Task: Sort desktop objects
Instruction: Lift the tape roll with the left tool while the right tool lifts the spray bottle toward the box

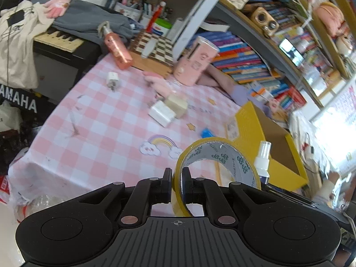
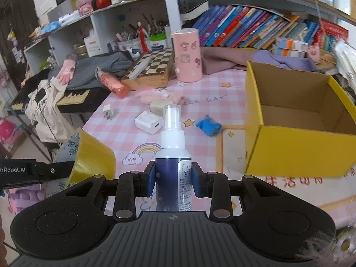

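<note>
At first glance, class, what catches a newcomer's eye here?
The yellow box stands open on the right of the pink checked cloth. Up front, the right gripper clamps a spray bottle upright, and the left gripper pinches the wall of a tape roll.

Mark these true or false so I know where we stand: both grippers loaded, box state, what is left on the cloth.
1. The left gripper is shut on the tape roll. True.
2. The right gripper is open and holds nothing. False: it is shut on the spray bottle, held upright.
3. The yellow box already holds the white charger. False: the part of the box floor in view is bare; the charger lies on the checked cloth.
4. A blue lump lies on the cloth between the charger and the box. True.
5. The pink canister stands upright beside the chessboard. True.
</note>
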`<state>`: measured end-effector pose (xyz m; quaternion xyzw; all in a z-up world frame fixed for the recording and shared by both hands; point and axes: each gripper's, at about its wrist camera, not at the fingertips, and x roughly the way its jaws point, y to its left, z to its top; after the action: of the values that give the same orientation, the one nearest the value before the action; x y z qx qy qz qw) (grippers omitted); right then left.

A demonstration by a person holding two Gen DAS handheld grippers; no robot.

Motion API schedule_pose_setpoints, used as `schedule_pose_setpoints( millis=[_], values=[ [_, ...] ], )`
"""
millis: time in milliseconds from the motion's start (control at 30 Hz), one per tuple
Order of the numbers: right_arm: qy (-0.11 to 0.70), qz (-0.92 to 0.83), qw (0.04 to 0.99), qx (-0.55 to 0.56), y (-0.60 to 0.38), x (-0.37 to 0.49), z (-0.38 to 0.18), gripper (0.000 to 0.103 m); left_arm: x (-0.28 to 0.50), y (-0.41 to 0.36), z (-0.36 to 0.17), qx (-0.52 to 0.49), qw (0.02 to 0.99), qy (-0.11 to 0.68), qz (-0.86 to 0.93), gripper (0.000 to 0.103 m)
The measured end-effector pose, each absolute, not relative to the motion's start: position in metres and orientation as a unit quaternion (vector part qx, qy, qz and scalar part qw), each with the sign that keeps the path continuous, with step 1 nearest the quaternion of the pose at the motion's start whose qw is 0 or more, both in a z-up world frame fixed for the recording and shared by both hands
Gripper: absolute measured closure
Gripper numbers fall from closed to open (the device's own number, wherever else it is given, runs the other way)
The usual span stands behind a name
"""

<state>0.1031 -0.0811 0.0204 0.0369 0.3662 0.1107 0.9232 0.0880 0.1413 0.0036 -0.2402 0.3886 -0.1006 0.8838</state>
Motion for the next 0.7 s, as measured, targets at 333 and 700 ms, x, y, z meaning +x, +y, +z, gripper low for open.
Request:
schedule_pose_setpoints(
  millis=[333,700],
  values=[
    [0.367,0.063,0.926,0.061,-0.088,0.052,0.018,0.073,0.063,0.131,0.003,-0.219,0.874,0.406,-0.156,0.096],
    [0.384,0.009,0.92,0.08,-0.104,0.013,0.012,0.073,0.056,0.109,-0.005,-0.21,0.854,0.427,-0.213,0.096]
  ],
)
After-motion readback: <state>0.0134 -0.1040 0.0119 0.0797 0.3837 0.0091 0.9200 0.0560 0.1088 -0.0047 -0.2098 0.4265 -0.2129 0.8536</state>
